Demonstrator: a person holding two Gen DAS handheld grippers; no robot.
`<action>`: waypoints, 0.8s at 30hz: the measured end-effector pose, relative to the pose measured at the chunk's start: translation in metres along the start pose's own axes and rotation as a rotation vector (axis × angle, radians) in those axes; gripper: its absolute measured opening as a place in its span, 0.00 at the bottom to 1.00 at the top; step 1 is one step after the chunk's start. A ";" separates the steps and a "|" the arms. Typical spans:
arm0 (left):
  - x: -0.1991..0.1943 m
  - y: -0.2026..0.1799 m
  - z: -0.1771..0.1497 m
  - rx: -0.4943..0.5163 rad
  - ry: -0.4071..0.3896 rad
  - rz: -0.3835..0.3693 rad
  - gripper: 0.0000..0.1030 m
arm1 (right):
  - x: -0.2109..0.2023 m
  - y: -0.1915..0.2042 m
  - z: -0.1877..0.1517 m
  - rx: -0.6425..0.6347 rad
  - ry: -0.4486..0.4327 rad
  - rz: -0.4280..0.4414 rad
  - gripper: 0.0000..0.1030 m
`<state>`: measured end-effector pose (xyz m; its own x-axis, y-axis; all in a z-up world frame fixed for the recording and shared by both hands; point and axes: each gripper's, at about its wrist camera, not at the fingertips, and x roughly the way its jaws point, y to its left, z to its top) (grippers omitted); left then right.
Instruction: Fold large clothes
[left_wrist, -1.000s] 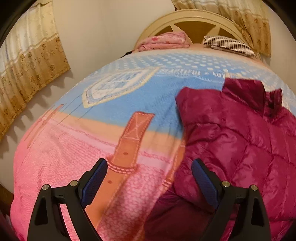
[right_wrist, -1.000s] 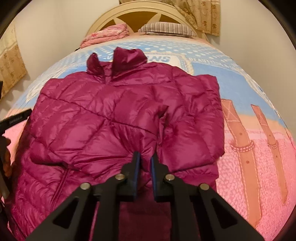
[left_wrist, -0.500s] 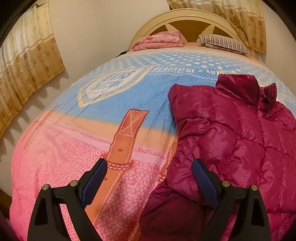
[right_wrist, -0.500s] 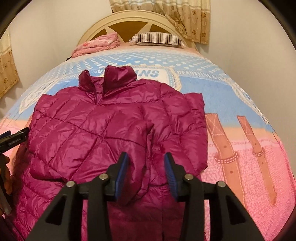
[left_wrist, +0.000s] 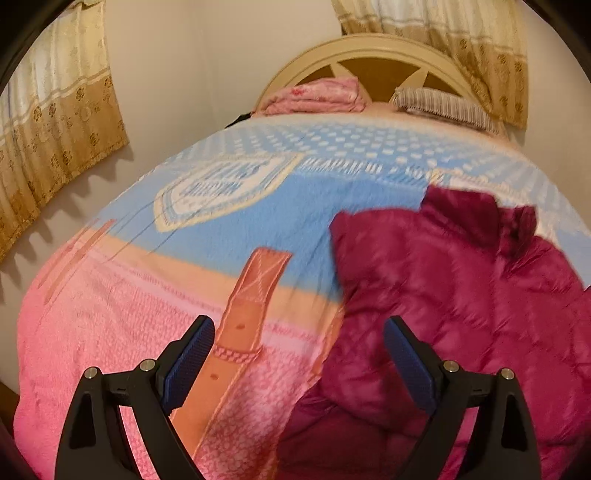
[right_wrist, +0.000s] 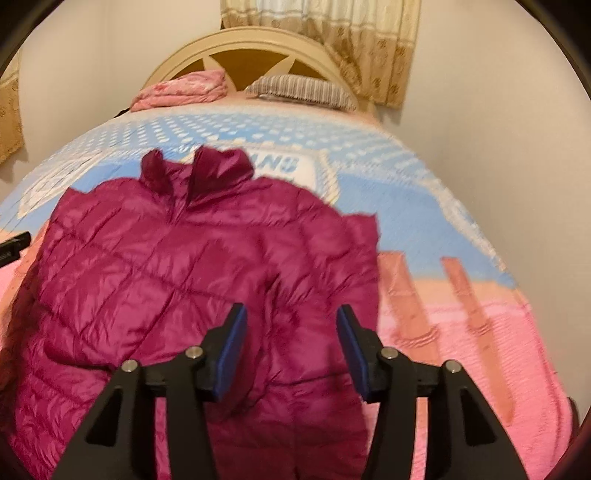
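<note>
A magenta quilted puffer jacket (right_wrist: 177, 273) lies front-up on the bed, collar toward the headboard, both sleeves folded in over the body. In the left wrist view the jacket (left_wrist: 461, 295) fills the right side. My right gripper (right_wrist: 291, 325) hovers above the jacket's lower middle; its jaws are opening and no fabric is between them. My left gripper (left_wrist: 297, 336) stands open above the bedspread at the jacket's left edge, holding nothing. The left gripper's tip (right_wrist: 14, 243) peeks in at the right wrist view's left edge.
The bed carries a pink and blue patterned bedspread (left_wrist: 147, 295). A folded pink blanket (left_wrist: 317, 94) and a striped pillow (left_wrist: 443, 103) lie by the cream headboard (right_wrist: 251, 48). Curtains (left_wrist: 55, 122) hang on the left and behind. A wall (right_wrist: 498, 147) runs along the bed's right.
My right gripper let go of the jacket fold, spread its jaws and rose. Both grippers lifted away, so the jacket looks smaller and more of the headboard shows.
</note>
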<state>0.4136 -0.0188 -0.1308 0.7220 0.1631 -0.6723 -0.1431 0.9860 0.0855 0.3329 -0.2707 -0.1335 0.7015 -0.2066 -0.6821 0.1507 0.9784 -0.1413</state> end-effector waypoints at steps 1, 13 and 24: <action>-0.004 -0.004 0.004 0.002 -0.009 -0.008 0.90 | -0.002 0.000 0.004 0.012 -0.010 0.001 0.52; 0.026 -0.067 0.002 0.055 0.039 -0.111 0.90 | 0.028 0.045 0.019 0.049 -0.010 0.146 0.52; 0.065 -0.078 -0.024 0.075 0.099 -0.126 0.94 | 0.061 0.051 -0.009 0.039 0.028 0.147 0.52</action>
<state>0.4554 -0.0859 -0.1985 0.6601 0.0378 -0.7502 -0.0024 0.9988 0.0482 0.3770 -0.2338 -0.1886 0.6981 -0.0605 -0.7135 0.0751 0.9971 -0.0111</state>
